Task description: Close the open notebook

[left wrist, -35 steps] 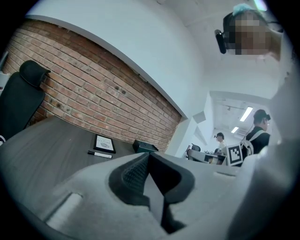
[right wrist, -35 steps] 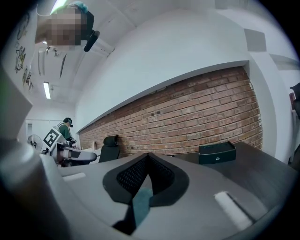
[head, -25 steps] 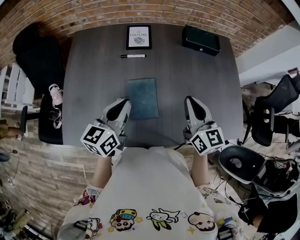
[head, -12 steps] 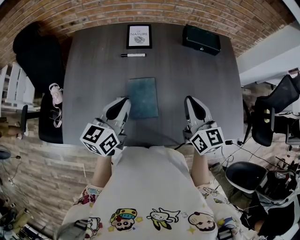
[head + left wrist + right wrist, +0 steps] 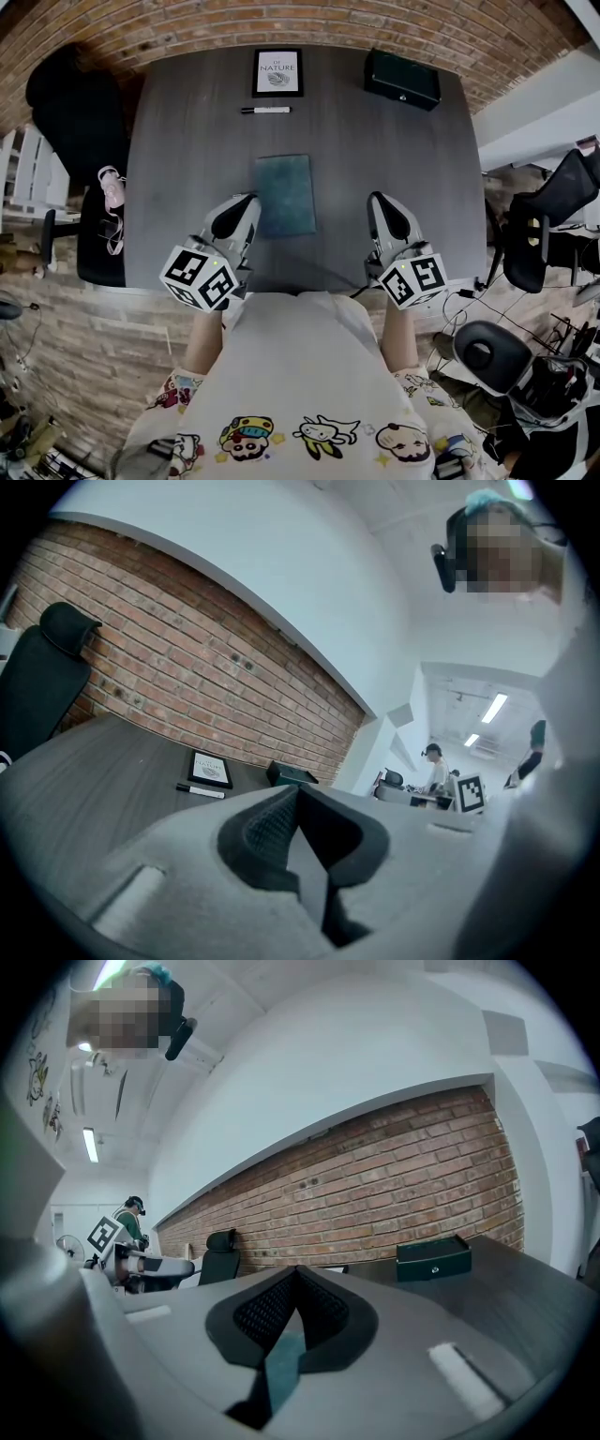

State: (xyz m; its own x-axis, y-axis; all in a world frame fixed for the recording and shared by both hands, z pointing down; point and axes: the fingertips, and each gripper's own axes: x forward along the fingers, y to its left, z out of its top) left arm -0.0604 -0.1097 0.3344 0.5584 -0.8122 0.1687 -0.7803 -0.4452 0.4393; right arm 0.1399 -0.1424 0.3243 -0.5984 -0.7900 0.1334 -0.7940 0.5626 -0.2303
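A teal notebook point(image 5: 285, 195) lies flat with its cover shut in the middle of the dark grey table point(image 5: 187, 150). My left gripper point(image 5: 246, 200) hovers just left of the notebook's near corner, jaws shut and empty. My right gripper point(image 5: 378, 199) hangs over bare table to the right of the notebook, also shut with nothing in it. In the left gripper view the jaws point(image 5: 298, 794) meet at the tips; the same shows in the right gripper view point(image 5: 297, 1274), where a strip of teal notebook point(image 5: 281, 1363) shows below the pads.
At the table's far edge stand a framed card point(image 5: 278, 73), a black marker point(image 5: 266, 111) and a dark green box point(image 5: 402, 79). Black office chairs stand at the left point(image 5: 70, 112) and right point(image 5: 539, 225). A brick wall point(image 5: 281, 19) runs behind the table. Another person point(image 5: 436, 766) stands far off.
Neither gripper nor the notebook has moved. Only a black chair base on the floor at the lower right has shifted.
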